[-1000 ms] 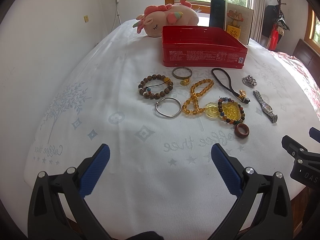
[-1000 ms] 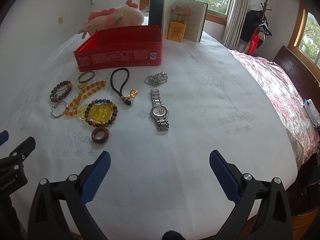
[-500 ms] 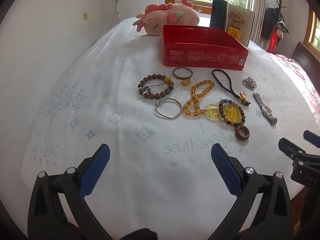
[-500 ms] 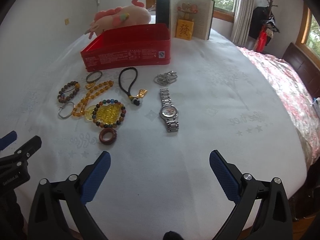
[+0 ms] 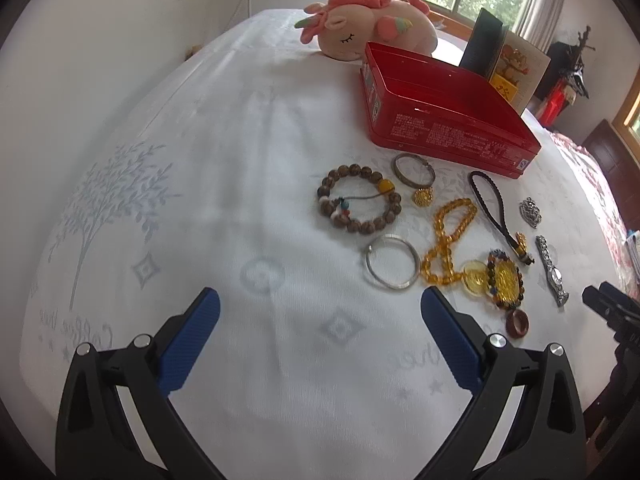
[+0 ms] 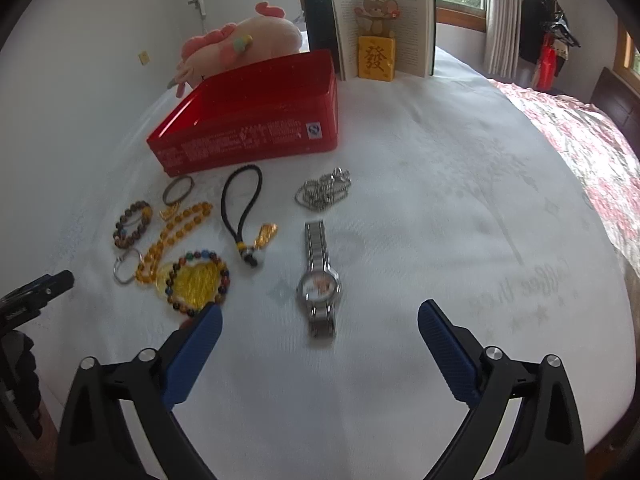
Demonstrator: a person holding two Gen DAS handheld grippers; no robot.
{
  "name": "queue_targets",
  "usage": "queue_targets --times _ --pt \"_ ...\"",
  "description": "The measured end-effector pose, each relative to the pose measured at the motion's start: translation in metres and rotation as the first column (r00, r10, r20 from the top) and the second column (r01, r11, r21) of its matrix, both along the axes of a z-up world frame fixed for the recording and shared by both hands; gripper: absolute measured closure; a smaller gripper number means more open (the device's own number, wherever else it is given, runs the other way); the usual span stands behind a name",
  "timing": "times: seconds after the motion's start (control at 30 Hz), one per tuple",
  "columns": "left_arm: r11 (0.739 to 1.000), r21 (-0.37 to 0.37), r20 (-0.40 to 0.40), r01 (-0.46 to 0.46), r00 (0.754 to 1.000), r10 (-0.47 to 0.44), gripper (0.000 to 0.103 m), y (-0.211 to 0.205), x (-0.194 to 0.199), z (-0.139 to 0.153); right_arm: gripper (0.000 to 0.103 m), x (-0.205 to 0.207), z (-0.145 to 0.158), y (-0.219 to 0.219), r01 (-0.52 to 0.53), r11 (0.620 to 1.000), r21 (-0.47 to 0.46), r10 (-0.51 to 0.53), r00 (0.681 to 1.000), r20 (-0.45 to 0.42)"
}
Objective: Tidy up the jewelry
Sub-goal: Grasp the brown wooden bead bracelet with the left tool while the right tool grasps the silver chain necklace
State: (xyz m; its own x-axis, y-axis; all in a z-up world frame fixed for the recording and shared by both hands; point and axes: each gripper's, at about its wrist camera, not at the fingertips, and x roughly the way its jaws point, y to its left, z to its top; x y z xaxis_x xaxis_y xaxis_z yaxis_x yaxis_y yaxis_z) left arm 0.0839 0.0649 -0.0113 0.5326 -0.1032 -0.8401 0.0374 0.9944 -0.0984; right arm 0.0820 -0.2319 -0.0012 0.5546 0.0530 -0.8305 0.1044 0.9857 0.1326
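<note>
Both hand-held grippers, left (image 5: 318,314) and right (image 6: 320,330), are spread and empty; the right looks poised to pinch the watch (image 6: 319,278) lying nearer than the red tin (image 6: 256,128).

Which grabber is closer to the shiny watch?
Right. The right gripper is open with the watch lying just ahead between its fingers. The left gripper sits off to the watch's left, beyond the beads.
</note>
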Motion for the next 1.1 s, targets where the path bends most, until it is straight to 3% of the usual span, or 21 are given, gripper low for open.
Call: queue_targets --times 0.23,0.37,0.6,1.0,1.1 --pt "1.000 0.005 -0.078 0.025 0.997 -0.025 0.018 0.001 0.053 -0.008 0.026 0.054 0.000 -0.034 0.032 0.999 0.044 -0.030 0.999 -0.030" --pt "1.000 0.014 -0.136 0.017 0.991 -0.015 0.024 0.003 0.085 -0.020 0.039 0.091 -0.014 -0.043 0.006 0.994 0.109 0.005 0.995 -0.099" --pt "1.000 0.007 -0.195 0.014 0.981 -0.013 0.030 0.007 0.119 -0.036 0.045 0.127 -0.030 -0.044 0.003 0.986 0.165 0.024 0.987 -0.161" --pt "0.995 0.010 -0.204 0.100 0.974 -0.096 0.031 -0.012 0.133 -0.049 0.043 0.145 -0.041 -0.018 -0.061 0.998 0.022 0.064 0.979 -0.191" --pt "0.993 0.021 -0.199 0.114 0.974 -0.108 0.036 -0.020 0.133 -0.050 0.048 0.144 -0.042 -0.008 -0.091 0.996 -0.023 0.085 0.978 -0.189"
